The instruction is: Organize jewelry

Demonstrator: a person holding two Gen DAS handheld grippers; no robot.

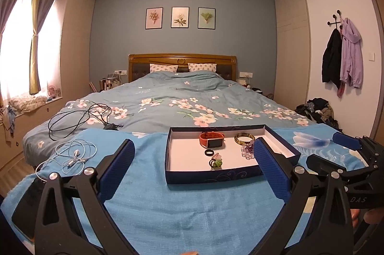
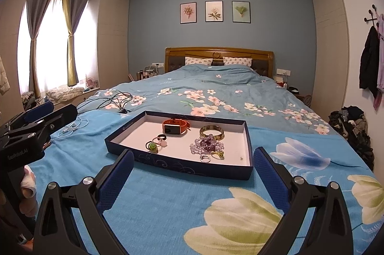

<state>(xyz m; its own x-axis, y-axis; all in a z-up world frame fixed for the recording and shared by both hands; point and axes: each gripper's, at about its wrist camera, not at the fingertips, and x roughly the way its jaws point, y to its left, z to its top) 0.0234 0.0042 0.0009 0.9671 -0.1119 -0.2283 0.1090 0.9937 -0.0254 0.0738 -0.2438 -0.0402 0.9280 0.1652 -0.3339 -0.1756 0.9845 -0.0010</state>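
Note:
A dark blue box lid (image 1: 211, 177) (image 2: 177, 162) with a white floor lies on the blue cloth at the bed's foot. Inside it sit an orange watch (image 1: 212, 139) (image 2: 174, 127), a yellow-green bangle (image 1: 244, 138) (image 2: 212, 131), a purple bead bracelet (image 1: 247, 150) (image 2: 207, 144), a black ring (image 1: 208, 152) (image 2: 161, 137), a green flower hair tie (image 1: 215, 163) (image 2: 152, 146), a silver ring (image 2: 205, 158) and a gold piece (image 2: 219, 154). My left gripper (image 1: 194, 154) is open, just short of the box. My right gripper (image 2: 193, 162) is open too, near the box's front edge.
White earphones (image 1: 74, 155) (image 2: 72, 126) lie on the cloth to the left. Black cables (image 1: 79, 119) (image 2: 115, 97) sprawl on the floral duvet beyond. A pile of clothes (image 1: 319, 111) (image 2: 352, 127) sits by the right wall. Each gripper shows in the other's view, beside the box.

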